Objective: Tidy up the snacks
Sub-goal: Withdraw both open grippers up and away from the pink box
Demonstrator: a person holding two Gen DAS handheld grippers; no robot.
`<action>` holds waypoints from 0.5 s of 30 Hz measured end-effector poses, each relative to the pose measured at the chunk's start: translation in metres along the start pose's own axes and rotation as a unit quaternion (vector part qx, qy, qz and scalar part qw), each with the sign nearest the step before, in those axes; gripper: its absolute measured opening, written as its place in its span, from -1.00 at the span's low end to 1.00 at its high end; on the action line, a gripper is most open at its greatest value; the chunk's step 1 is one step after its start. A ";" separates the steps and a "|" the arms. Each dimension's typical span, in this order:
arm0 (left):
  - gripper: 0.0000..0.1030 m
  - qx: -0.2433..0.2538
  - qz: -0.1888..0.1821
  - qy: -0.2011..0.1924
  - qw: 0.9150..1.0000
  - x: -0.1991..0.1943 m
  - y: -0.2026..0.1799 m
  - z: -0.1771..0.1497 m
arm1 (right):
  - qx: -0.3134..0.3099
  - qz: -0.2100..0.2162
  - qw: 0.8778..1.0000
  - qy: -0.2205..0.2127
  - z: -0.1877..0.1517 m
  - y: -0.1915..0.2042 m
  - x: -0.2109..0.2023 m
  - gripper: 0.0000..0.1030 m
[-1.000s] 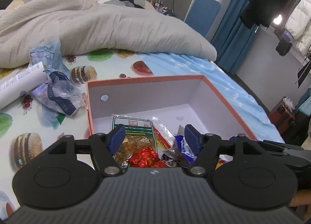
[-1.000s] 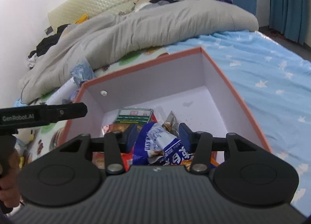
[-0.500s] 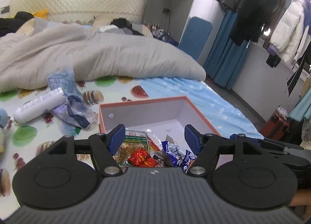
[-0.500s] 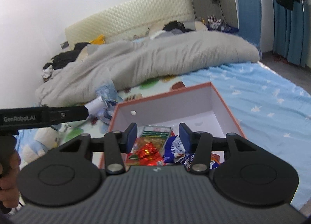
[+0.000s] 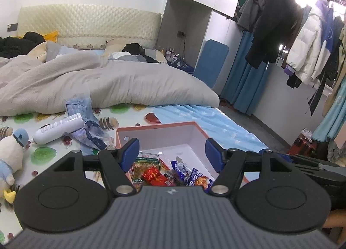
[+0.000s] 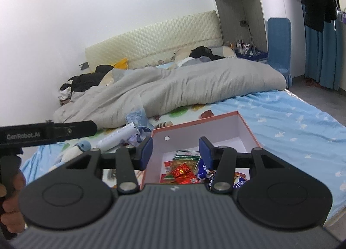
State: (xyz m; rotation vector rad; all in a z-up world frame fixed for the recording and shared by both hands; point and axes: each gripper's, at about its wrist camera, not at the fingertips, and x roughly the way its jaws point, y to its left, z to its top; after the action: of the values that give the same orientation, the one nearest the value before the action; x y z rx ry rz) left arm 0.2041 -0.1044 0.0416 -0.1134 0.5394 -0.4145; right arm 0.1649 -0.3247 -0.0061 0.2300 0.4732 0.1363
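Left wrist: patterned bed sheet [image 5: 129,115], grey duvet [image 5: 108,84], hanging coats [image 5: 302,43].

Matt card and cloth, glossy foil and plastic

The box [image 5: 195,134] looks like matt card, smooth pale walls with an orange rim; the snack packets [image 5: 173,173] inside are shiny crinkled foil and clear film, the red one [image 6: 181,172] brightest. The left gripper [image 5: 172,151] and the right gripper [image 6: 175,150] are matt black plastic with ribbed grey housings, dull blue pads [image 5: 129,154] and small bright metal pivots. The duvet [image 5: 108,82] is soft grey woven cloth, the headboard [image 5: 86,24] quilted with a faint sheen, the white bottle [image 5: 58,129] smooth plastic, the plush toy [image 5: 10,154] fuzzy.
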 end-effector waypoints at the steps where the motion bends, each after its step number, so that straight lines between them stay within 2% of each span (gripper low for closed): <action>1: 0.43 0.002 0.000 -0.001 1.000 -0.007 -0.002 -0.003 | 0.000 0.000 1.000 -0.001 -0.002 0.001 -0.004 -0.03; 10: 0.50 0.015 0.010 0.001 1.000 -0.047 -0.015 -0.025 | 0.009 -0.005 1.000 0.004 -0.024 0.008 -0.035 -0.03; 15: 0.67 0.014 0.004 -0.002 1.000 -0.062 -0.017 -0.040 | 0.010 -0.019 1.000 0.009 -0.042 0.008 -0.049 -0.03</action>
State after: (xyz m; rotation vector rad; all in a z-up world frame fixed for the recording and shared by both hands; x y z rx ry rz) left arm 0.1298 -0.0943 0.0406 -0.0849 0.5290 -0.4130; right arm 0.1018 -0.3179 -0.0188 0.2389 0.4965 0.0968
